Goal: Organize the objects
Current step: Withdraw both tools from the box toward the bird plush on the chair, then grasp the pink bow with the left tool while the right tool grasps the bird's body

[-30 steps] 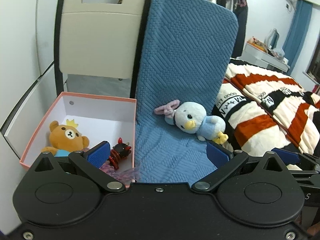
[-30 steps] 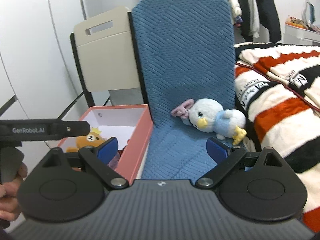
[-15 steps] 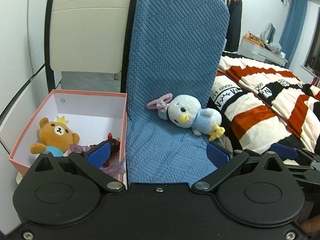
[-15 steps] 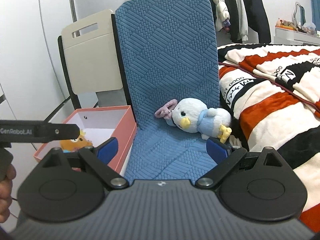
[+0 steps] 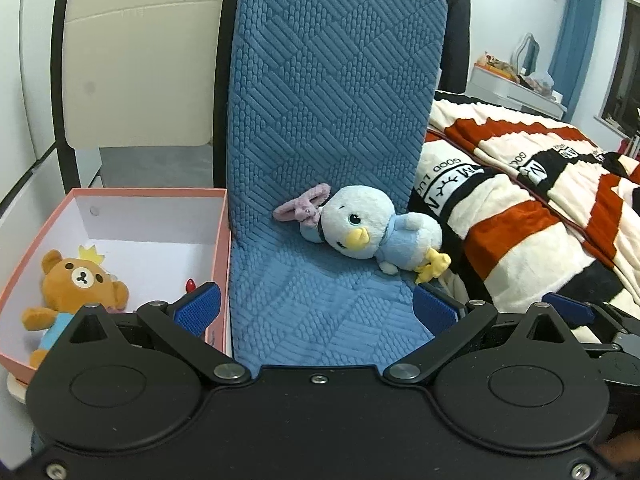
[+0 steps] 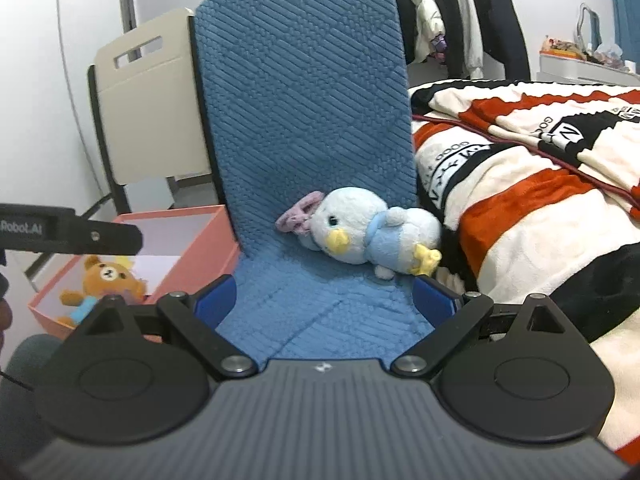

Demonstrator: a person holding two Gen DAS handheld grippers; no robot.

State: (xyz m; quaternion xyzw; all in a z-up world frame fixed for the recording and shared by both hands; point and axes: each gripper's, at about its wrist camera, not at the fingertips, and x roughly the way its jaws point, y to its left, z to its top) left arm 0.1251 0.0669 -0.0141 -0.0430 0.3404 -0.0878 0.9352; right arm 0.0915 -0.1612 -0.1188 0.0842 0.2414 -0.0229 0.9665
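Plush bird (image 5: pixel 376 232), pale blue and white with a yellow beak and yellow feet, lies on its side on the seat of a chair covered by a blue quilted cushion (image 5: pixel 332 92), its head toward the backrest fold. Just beside the head, touching it, lies a mauve bow-shaped hair tie (image 5: pixel 302 208). To the chair's left stands a pink box (image 5: pixel 222 240) with a white interior; inside it rests a brown bear plush (image 5: pixel 76 284) wearing a small yellow crown, and a small red-tipped item near the box's right wall is mostly hidden behind a gripper finger. Behind the box stands a beige chair (image 5: pixel 136 68) with a slot in its backrest. To the right of the blue chair, a striped blanket (image 5: pixel 520 216) in red, cream and black covers a bed.

Left gripper (image 5: pixel 316 308) hovers low in front of the seat, jaws spread wide and holding nothing; one blue pad sits over the box's edge, the other near the bird's feet. Right gripper (image 6: pixel 324 300) is likewise wide apart and empty, its jaws framing the seat area just short of the bird.
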